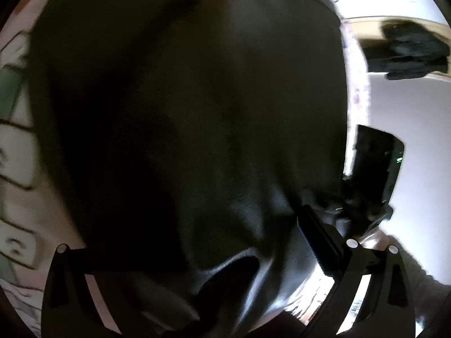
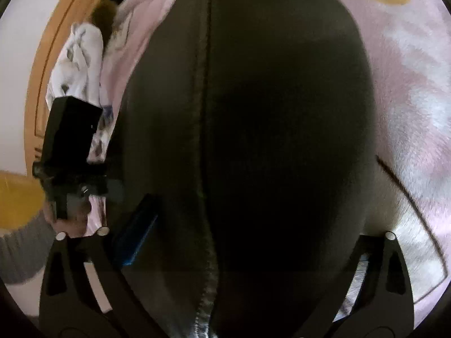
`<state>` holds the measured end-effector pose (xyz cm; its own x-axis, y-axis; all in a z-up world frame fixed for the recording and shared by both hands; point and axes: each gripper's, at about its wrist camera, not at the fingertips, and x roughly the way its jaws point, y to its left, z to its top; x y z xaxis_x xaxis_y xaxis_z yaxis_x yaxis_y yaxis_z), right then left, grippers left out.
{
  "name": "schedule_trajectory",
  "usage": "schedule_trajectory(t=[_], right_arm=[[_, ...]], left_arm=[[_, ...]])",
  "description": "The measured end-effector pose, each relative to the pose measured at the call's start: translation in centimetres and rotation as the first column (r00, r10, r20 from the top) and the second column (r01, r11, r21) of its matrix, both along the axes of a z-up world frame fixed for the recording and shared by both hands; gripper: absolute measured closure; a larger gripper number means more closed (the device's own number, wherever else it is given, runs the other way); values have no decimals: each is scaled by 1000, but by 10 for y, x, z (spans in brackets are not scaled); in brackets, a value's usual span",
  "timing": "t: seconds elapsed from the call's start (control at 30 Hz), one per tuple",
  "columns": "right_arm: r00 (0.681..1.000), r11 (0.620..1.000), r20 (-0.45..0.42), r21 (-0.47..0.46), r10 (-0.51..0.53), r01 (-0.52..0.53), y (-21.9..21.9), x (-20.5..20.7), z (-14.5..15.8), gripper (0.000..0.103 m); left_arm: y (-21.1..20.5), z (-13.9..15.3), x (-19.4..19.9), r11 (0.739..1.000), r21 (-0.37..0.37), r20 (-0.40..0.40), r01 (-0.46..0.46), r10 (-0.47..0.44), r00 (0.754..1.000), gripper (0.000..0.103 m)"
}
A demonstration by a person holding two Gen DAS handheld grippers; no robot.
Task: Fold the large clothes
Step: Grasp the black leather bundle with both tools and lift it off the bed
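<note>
I see a pink bedspread (image 2: 408,90) under the dark garment (image 2: 253,140); only the left view shows a wall shelf (image 1: 366,25). My right gripper (image 2: 225,253) is spread wide with cloth between; the left gripper (image 1: 197,267) I cannot tell.

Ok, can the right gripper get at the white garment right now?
Probably not yet: the dark garment hangs across the right gripper, and the white garment lies off beyond it.

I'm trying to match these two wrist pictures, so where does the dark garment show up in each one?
Left wrist: dark garment fills centre and left.
Right wrist: it fills the centre, seam running top to bottom.
Shared landmark: the pink bedcover beneath, at the upper right of the garment.
</note>
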<state>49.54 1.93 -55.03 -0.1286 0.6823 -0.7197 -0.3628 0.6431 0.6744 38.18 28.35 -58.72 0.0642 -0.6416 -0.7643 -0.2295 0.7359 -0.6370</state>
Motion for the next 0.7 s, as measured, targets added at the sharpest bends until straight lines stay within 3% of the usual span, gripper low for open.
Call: schedule_trajectory(t=[0.07,0.1,0.23,0.27,0.5,0.7], right_arm=[[1000,1000,13,6,-5,5,-1,-6,9,23],[1000,1000,4,23,-14,14,-4,-7,13,30],[989,982,-140,175,-51,75,-11,-9,25,39],[985,979,-165,187,-49,80,-13,-9,28,40],[977,987,-204,130,-62,90,-8,-26,59,65],[953,969,-233,106,-194,224,-28,-50,93,72]], left_arm=[[-15,2,2,998,44,10,40,-41,999,8],[-17,2,2,999,30,12,35,-36,999,8],[-13,20,1,993,-117,53,-35,42,998,7],[-13,27,0,993,-114,64,-28,35,997,7],[-8,50,-4,990,-134,55,50,-43,998,13],[-13,88,-8,976,-153,51,157,-151,987,24]])
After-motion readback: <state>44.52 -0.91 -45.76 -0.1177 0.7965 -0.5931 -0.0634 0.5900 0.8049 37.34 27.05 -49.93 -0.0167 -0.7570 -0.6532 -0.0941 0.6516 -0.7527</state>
